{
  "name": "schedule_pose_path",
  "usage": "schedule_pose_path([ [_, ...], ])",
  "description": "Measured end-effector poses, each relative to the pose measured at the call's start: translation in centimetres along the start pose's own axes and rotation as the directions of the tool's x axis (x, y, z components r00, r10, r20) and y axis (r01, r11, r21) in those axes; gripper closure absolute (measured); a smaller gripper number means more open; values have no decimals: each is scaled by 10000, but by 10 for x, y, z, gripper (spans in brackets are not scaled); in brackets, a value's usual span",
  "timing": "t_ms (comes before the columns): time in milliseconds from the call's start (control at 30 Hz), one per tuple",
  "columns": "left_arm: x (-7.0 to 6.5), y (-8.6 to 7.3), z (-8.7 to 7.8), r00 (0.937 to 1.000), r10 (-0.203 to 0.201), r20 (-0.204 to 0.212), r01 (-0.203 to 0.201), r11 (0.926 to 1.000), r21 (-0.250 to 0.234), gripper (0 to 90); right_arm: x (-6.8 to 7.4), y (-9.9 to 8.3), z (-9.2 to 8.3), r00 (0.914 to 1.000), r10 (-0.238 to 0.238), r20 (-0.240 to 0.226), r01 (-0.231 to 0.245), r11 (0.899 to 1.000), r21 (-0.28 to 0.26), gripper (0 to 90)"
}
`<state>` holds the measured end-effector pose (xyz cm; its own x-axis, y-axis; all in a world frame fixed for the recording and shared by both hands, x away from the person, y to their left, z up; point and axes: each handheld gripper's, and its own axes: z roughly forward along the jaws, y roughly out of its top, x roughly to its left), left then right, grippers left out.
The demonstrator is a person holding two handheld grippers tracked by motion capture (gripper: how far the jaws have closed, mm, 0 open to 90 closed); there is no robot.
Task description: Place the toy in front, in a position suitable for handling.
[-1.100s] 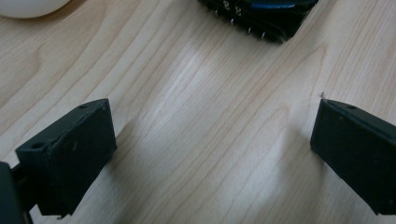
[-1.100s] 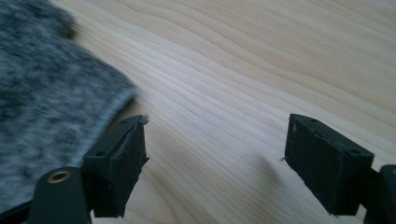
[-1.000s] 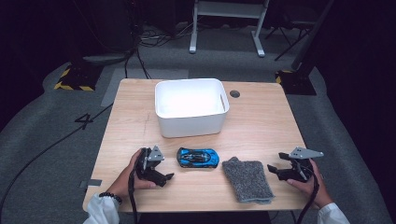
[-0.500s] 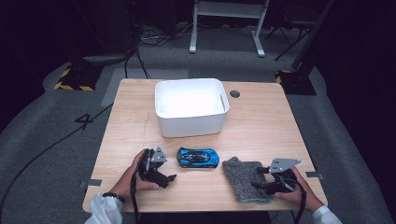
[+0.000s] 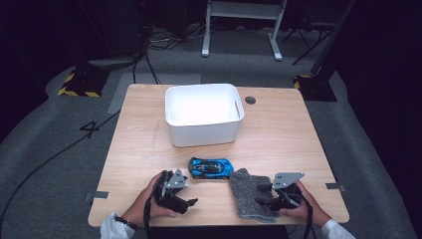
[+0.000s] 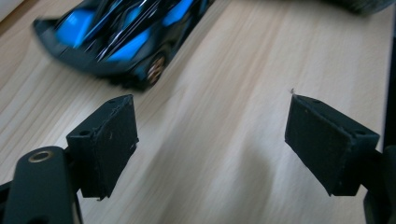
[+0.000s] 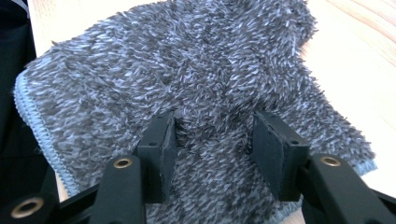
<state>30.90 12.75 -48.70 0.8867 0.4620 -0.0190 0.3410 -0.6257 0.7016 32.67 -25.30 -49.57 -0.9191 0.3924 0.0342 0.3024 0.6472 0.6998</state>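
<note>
The right gripper [image 5: 263, 200], at the lower right of the high view, has its black jaws pressed down into a grey cloth [image 5: 250, 193]. They have just been closing, and in the right gripper view a ridge of the shaggy pile bunches up between the flat pads [image 7: 166, 140], so the right gripper [image 7: 212, 140] pinches the cloth [image 7: 187, 70]. The cloth is thick, fuzzy microfibre with a stitched pale hem, roughly rectangular, lying flat near the table's front edge.

The left gripper [image 5: 185, 201], at the lower left of the high view, holds nothing. Its jaws have just been closing a little, yet they stand wide apart over bare wood. In the left gripper view the gripper [image 6: 210, 135] shows blocky pads [image 6: 112, 140] with a matt, rubbery face, and the car [image 6: 126, 32] sits beyond them in the upper left, blurred.

The car [image 5: 210, 168] is a low, glossy toy in bright blue and black, smooth and wedge-shaped, just beside the cloth's upper left corner at the centre of the high view. Behind it stands a white bin [image 5: 203, 134], smooth plastic with rounded corners. The table [image 5: 278, 134] is pale wood with a straight grain.
</note>
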Motion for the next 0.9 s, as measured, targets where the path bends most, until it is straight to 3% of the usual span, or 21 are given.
schedule_pose_path([
  [67,-6,8,3,9995,285,-104,-284,9996,71,215,1,2,1,10000,-39,-13,39,10000,20,505],
  [400,-22,41,21,9977,540,413,-510,9962,-705,228,10,12,14,9999,-133,-84,133,9999,-76,502],
  [600,-32,62,35,9949,839,565,-774,9910,-1094,223,13,17,19,9998,-168,-61,167,9998,-105,498],
  [667,-37,67,41,9938,1019,440,-961,9883,-1186,223,14,17,20,9998,-172,-55,172,9998,-114,496],
  [800,-45,76,55,9912,1215,519,-1151,9871,-1113,227,15,17,20,9999,-154,-25,154,9998,-154,496],
  [900,-52,80,70,9869,1592,245,-1574,9856,-620,295,15,16,20,9998,-184,-67,182,9996,-201,497],
])
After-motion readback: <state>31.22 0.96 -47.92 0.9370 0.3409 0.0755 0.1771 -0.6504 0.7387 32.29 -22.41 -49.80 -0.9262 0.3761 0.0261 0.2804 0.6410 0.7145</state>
